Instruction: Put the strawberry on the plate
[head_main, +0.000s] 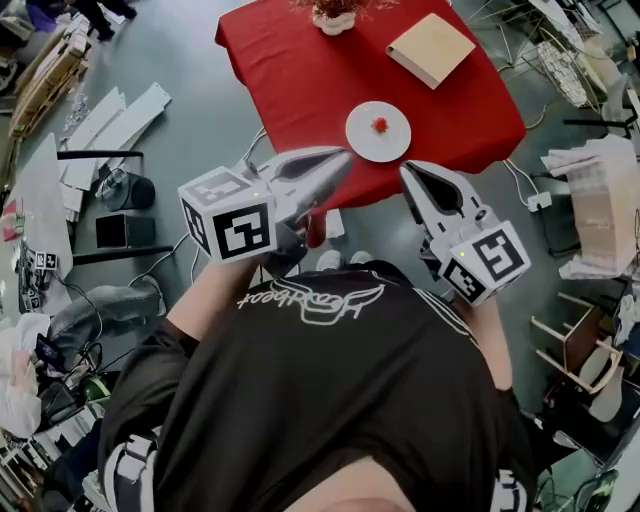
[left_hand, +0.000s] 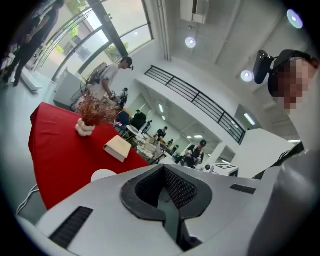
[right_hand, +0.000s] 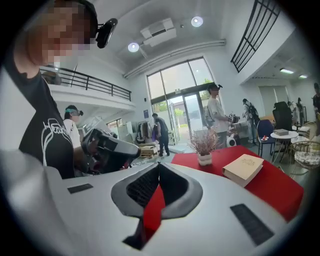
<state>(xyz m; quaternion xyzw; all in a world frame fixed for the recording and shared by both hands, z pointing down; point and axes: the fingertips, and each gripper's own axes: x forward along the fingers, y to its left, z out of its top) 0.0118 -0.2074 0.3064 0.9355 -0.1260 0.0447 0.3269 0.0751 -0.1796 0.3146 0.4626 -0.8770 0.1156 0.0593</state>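
A small red strawberry (head_main: 380, 125) lies in the middle of a white plate (head_main: 362, 141) near the front edge of the red table (head_main: 290, 70). Both grippers are held in front of the person's chest, short of the table. In the head view my left gripper (head_main: 340, 158) points toward the plate with its jaws together and nothing between them. My right gripper (head_main: 408, 170) is beside it, also shut and empty. The left gripper view shows my left gripper (left_hand: 164, 167) with closed jaws and a sliver of the plate (left_hand: 102, 175) beyond. The right gripper view shows my right gripper (right_hand: 159, 165) with tips meeting.
A tan book (head_main: 431, 48) lies at the table's far right, and a white vase (head_main: 334, 18) with dried flowers stands at the back edge. Boards, cables and boxes litter the floor at left (head_main: 110, 120); chairs and stacked papers stand at right (head_main: 590, 200). People stand in the background.
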